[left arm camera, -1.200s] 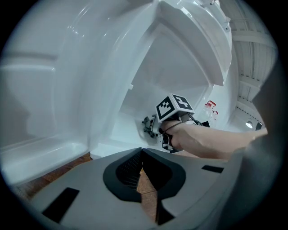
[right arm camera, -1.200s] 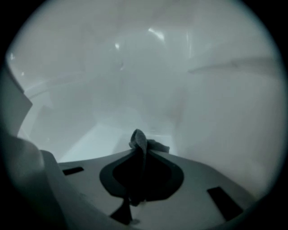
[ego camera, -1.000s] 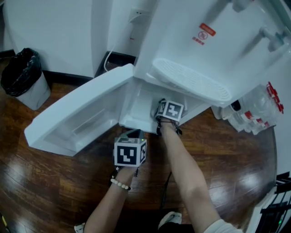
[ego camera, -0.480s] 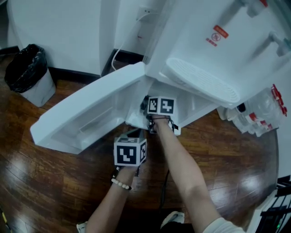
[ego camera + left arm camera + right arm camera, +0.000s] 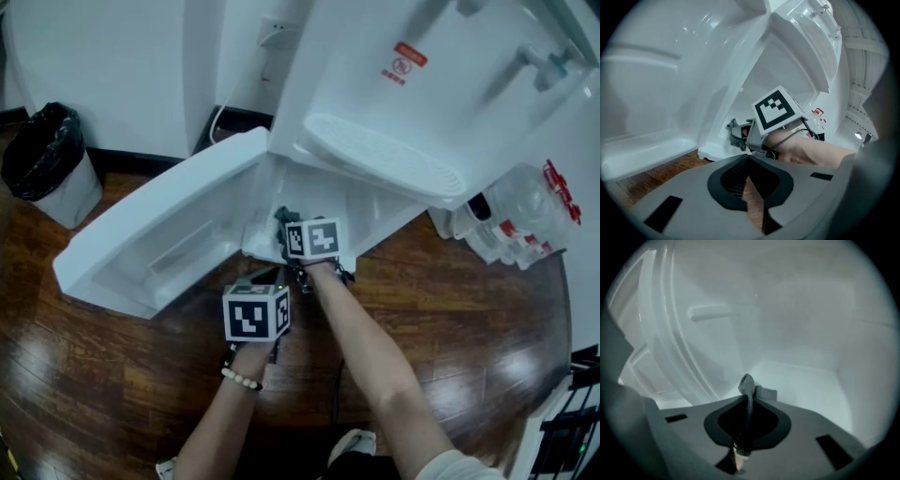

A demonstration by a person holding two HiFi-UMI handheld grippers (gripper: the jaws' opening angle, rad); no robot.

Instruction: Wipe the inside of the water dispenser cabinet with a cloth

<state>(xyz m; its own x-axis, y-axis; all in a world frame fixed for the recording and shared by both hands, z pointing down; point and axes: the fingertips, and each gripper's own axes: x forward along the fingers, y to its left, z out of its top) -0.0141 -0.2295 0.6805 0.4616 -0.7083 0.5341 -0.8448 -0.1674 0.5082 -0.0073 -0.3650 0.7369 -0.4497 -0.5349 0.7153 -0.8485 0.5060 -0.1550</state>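
The white water dispenser (image 5: 422, 84) stands with its lower cabinet door (image 5: 159, 234) swung open to the left. My right gripper (image 5: 284, 225) is at the front left corner of the cabinet (image 5: 801, 380), shut on a grey cloth (image 5: 749, 387) that bunches up past its fingertips just above the cabinet's white floor. From the left gripper view the cloth (image 5: 735, 136) shows at the cabinet's lower edge. My left gripper (image 5: 265, 277) hangs outside the cabinet over the wooden floor, shut with nothing held (image 5: 747, 159).
A bin with a black liner (image 5: 47, 159) stands at the far left by the wall. A pack of bottles with red caps (image 5: 525, 220) sits to the right of the dispenser. A white cord (image 5: 220, 117) runs down the wall behind the door. The drip tray (image 5: 384, 159) overhangs the cabinet.
My right gripper has carried the cloth from the cabinet's middle toward its front left corner. The left gripper has hardly moved.
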